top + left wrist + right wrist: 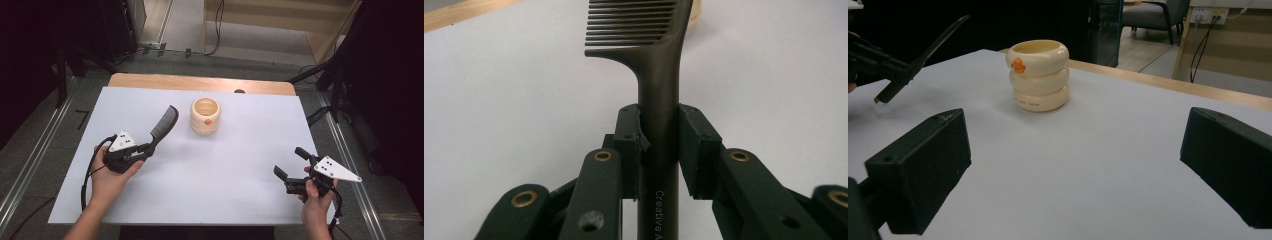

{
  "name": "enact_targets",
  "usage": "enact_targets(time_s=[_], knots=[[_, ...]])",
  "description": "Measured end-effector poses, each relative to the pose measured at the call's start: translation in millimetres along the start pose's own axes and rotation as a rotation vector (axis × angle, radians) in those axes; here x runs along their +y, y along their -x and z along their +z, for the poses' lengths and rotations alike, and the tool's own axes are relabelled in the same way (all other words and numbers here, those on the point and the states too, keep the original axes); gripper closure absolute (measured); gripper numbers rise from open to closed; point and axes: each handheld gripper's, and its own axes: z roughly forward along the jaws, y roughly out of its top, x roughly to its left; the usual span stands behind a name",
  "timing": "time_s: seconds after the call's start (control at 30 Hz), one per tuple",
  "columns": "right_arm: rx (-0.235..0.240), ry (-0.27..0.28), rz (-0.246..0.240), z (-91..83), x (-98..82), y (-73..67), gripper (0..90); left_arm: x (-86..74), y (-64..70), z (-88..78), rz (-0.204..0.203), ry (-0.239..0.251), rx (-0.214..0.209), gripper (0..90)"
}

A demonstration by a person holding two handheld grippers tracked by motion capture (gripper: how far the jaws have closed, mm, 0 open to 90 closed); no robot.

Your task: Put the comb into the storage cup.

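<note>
At the left of the high view, the left gripper (150, 146) is held in the person's left hand (111, 172) above the white sheet (200, 190) that covers the table, a grey three-cornered plate being carried on its top and a black cable being trailed back beside the wrist. A dark comb (164, 125) is pinched by its jaws at the handle; in the left gripper view the two pads are seen pressed against either side of the handle, the teeth being directed away from the camera and pale lettering being visible low on the handle. The comb is raised off the sheet and slanted up and to the right, its toothed end being brought near a cream ribbed cup (205, 115), though the two are kept apart. The cup is stood upright near the far middle of the sheet, an orange mark being shown on its side, and a strip of bare wooden table edge (200, 82) is left uncovered behind it. At the right of the high view, the right gripper (290, 164) is gripped in the right hand (316, 200), well apart from the cup. Its jaws are spread wide with nothing between them, as is confirmed in the right gripper view, where the cup is framed beyond the two black pads.
</note>
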Motion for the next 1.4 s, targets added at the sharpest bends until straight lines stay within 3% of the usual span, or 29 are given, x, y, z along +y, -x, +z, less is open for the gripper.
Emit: enact_targets(time_s=[0.4,0.77,1.4], knots=[[0.070,-0.002,-0.004,24.4,20.3,-17.9,0.0,4.3,22.0,-0.3,-0.011,0.103,0.003,72.9],[0.105,-0.010,0.021,42.5,29.8,-30.9,0.0,9.2,37.5,9.0,-0.024,0.146,-0.034,72.9],[0.179,-0.011,0.043,79.8,48.8,-61.3,0.0,13.1,60.3,14.7,-0.010,0.221,-0.037,72.9]])
